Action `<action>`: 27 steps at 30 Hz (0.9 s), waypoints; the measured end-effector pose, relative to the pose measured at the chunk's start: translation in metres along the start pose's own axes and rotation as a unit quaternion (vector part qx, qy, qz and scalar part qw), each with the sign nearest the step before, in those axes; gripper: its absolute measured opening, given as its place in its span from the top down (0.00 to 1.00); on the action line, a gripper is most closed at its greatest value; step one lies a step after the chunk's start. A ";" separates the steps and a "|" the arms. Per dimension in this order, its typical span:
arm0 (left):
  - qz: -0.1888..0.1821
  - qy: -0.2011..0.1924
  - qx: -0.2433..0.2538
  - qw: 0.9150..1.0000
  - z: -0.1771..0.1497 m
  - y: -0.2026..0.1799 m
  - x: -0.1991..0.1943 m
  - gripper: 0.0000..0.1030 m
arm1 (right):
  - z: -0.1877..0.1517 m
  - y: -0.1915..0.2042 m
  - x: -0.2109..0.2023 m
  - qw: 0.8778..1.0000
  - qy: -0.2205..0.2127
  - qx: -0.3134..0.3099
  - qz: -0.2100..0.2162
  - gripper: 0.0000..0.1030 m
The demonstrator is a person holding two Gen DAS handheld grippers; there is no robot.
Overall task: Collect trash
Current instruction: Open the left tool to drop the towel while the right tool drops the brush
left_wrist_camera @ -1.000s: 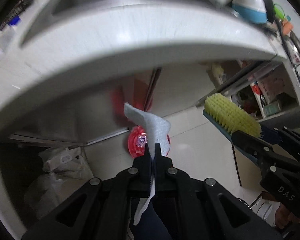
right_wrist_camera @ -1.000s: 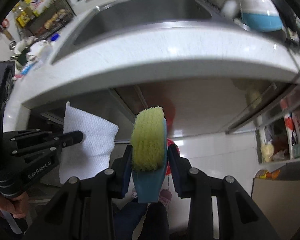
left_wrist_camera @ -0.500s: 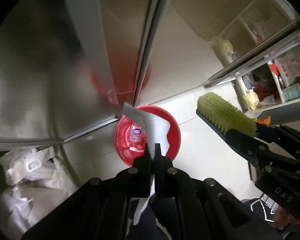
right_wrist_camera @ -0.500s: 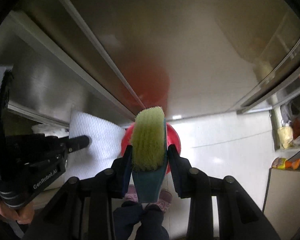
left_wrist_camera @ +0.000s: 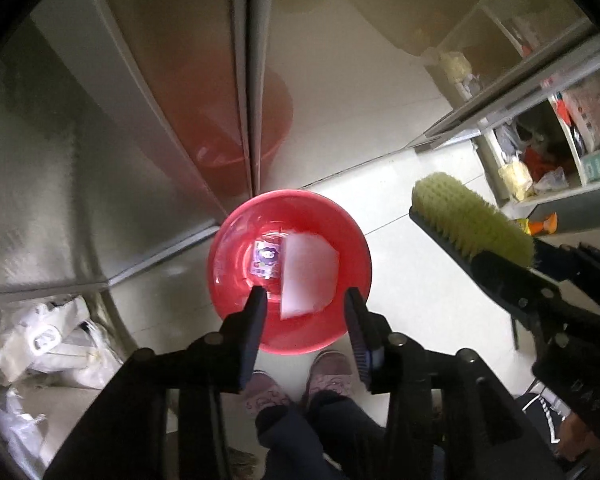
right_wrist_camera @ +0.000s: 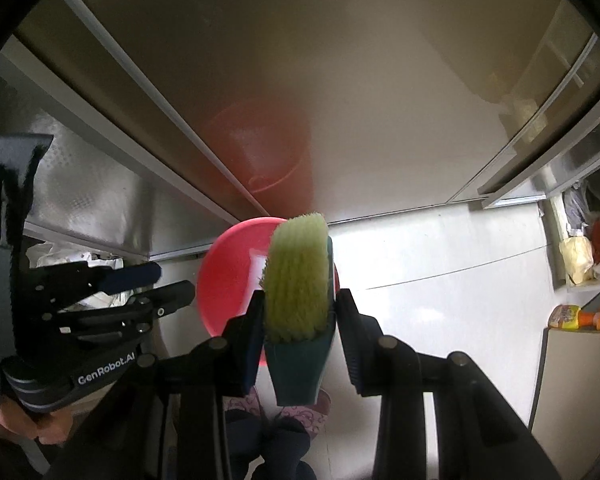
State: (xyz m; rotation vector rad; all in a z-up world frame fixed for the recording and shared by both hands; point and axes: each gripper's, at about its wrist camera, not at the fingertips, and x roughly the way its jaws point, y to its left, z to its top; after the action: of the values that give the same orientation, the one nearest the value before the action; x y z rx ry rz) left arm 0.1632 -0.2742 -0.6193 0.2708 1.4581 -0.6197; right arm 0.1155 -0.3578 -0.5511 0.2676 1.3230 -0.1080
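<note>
Dim indoor light leaves the brushed-metal cabinet doors [left_wrist_camera: 100,160] murky, a blurred red reflection glowing on them. The glossy pale floor tiles [left_wrist_camera: 420,280] glare brightly. A white paper sheet [left_wrist_camera: 306,276] in the round red plastic basin [left_wrist_camera: 224,280] is blurred. Fisheye curvature bends straight lines; black vignetting fills the corners.

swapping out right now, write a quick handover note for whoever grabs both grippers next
Left gripper: open, its jaws have just been opening, nothing pressed between them. The white paper towel it carried is free of the pads, in or dropping into the red basin on the floor right below.
Right gripper: shut on the scrub brush, bristles toward the camera, above the basin.
Also in the basin: a small purple-printed packet.
Done: paper towel released over the basin.
Left: confirm the towel settled inside, deal with the brush, then look for more trash; white plastic bags lie on the floor by the cabinet.
</note>
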 end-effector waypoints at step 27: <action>0.070 -0.038 -0.048 0.996 -0.035 0.064 -0.009 0.00 | -0.013 0.051 0.050 0.996 0.044 -0.077 -0.012 0.58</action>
State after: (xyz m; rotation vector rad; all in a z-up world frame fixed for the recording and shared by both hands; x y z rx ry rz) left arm 0.1684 -0.2016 -0.6269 0.2692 1.3779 -0.4407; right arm 0.1275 -0.3020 -0.5959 0.1279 1.4145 -0.0139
